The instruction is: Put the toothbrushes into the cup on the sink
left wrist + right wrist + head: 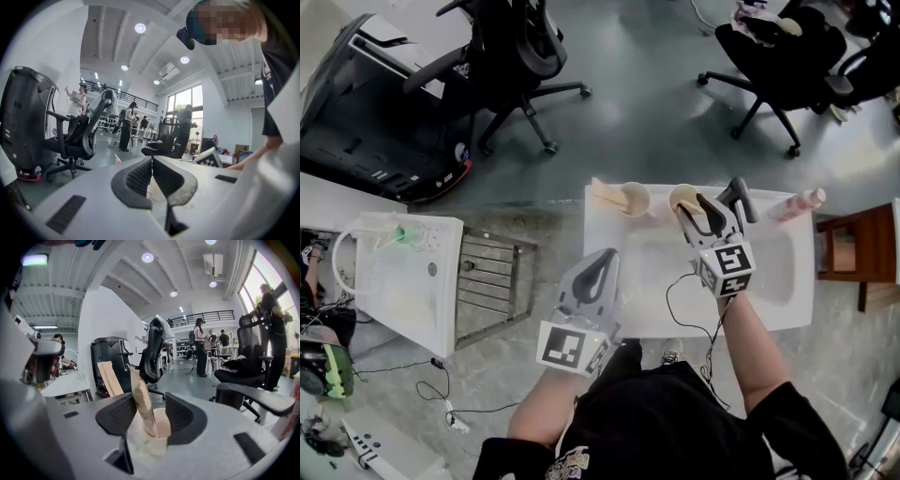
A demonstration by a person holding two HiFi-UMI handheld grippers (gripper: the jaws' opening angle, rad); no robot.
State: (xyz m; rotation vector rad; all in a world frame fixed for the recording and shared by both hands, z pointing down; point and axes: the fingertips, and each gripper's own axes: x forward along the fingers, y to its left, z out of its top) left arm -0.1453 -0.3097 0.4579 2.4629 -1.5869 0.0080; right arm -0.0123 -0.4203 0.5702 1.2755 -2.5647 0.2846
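A white sink top [787, 291] carries two pale cups at its far edge. The left cup [635, 199] holds paper-wrapped toothbrushes [607, 193], which show again in the right gripper view as wrapped toothbrushes [108, 377]. My right gripper [715, 193] hovers at the right cup [682, 197], jaws open. In the right gripper view a wrapped toothbrush [142, 401] stands tilted in that cup [161, 428] between the spread jaws of the right gripper [147, 411], untouched by the pads. My left gripper [598, 272] is shut and empty over the sink's near left corner; in its own view the left gripper [152, 161] shows jaws pressed together.
A pink bottle [798, 203] lies at the sink's far right. A wooden stand [853, 253] is right of the sink; a metal rack [492, 274] and a white unit [403, 277] are left. Office chairs [511, 70] stand beyond. A black cable [682, 298] crosses the basin.
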